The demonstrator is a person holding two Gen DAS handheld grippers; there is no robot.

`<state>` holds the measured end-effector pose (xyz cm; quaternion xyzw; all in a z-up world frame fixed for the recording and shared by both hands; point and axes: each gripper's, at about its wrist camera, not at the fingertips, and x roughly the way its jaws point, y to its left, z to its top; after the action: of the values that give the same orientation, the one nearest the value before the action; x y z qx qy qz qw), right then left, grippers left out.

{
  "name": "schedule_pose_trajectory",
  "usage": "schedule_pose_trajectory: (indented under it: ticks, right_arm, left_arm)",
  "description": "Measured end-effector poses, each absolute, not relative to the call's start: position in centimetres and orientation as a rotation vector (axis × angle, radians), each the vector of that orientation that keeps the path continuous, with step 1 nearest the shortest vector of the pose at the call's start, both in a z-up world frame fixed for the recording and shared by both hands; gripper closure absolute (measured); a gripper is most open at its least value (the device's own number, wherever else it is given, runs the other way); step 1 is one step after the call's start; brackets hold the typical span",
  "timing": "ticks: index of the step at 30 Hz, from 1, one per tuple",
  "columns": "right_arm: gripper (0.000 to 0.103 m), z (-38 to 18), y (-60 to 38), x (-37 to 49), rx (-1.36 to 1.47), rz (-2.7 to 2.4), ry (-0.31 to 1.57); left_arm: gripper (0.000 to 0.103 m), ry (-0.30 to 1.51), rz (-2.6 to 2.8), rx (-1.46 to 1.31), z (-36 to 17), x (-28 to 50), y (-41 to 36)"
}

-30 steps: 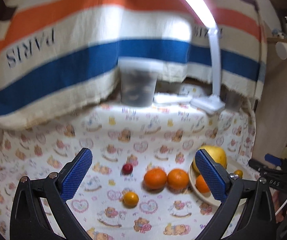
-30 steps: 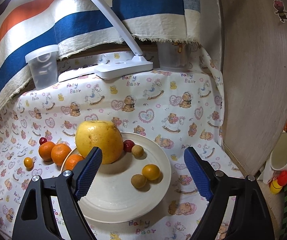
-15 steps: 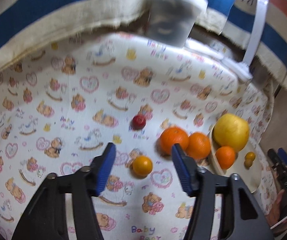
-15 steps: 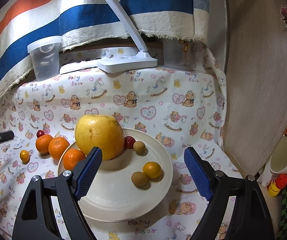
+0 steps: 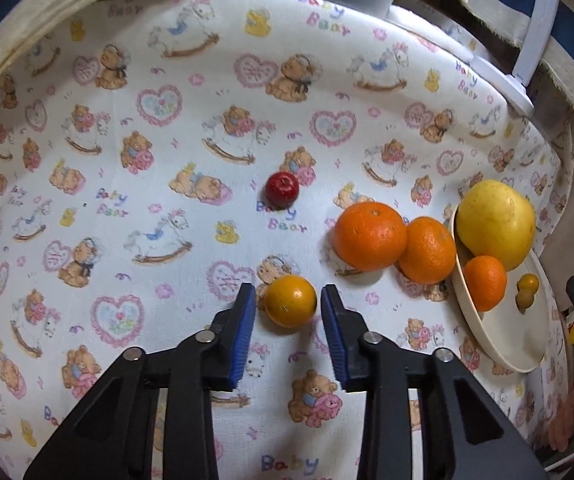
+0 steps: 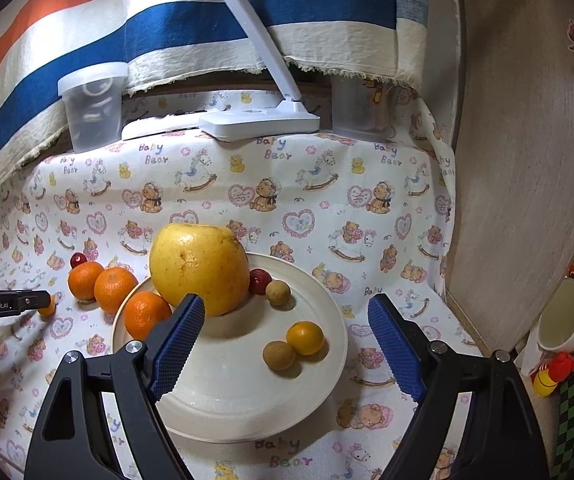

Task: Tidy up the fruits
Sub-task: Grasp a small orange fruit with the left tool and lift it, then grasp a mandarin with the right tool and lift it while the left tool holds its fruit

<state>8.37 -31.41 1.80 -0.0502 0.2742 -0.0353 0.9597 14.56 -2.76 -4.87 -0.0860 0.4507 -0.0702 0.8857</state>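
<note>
Presently, working from left to right, we find the left hand-held gripper [image 5: 287, 304] low over the patterned cloth on the counter [image 5: 87, 152], its jaws closing around a small orange fruit [image 5: 291, 301]. The fruit lies between the blue pads [image 5: 244, 322], but a narrow gap shows on either side, so we do not yet record a grip. Beyond it sits a small red fruit [image 5: 281, 189], well apart. To the right, two large oranges [image 5: 370, 236] touch one another, the nearer resting against the rim of the cream plate [image 6: 247, 420].

On the plate we note a large yellow fruit [image 6: 199, 268], an orange [image 6: 145, 318] at its left edge, a second red fruit [image 6: 259, 281], two brown fruits [image 6: 279, 355] and another small orange fruit [image 6: 305, 337]. The right hand-held gripper [image 6: 283, 344] hangs above the plate, jaws wide, holding nothing.

Risks, in our judgement:
- The small fruit is round and smooth; if the pads meet it off-centre it may squirt forward across the cloth.
- The fruit sits near the pad tips, so a shallow hold could slip on lifting.
- The cloth is soft; pads dragging on it could bunch it and set the two loose oranges rolling.
- A careless drop onto the crowded plate could knock the small fruits over the rim.
</note>
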Motion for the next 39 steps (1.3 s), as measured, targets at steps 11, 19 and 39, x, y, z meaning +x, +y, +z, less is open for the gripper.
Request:
schedule_pose_trajectory:
  ticks: [11,19,39]
  right_arm:
    - [0.018,2.0,-31.7,8.4,-0.089,-0.066,0.555]
    - [0.018,2.7,-31.5,7.8,-0.096,-0.074,0.527]
    - [0.018,7.0,-28.6,5.4,-0.107,0.035,0.402]
  left_arm:
    - [0.076,0.817,-0.138,-0.176,-1.6,12.8,-2.6]
    - [0.076,0.723,-0.161,-0.136,2.1,10.4,-2.6]
    - [0.076,0.613,-0.091,-0.123,3.4,9.8,-0.3]
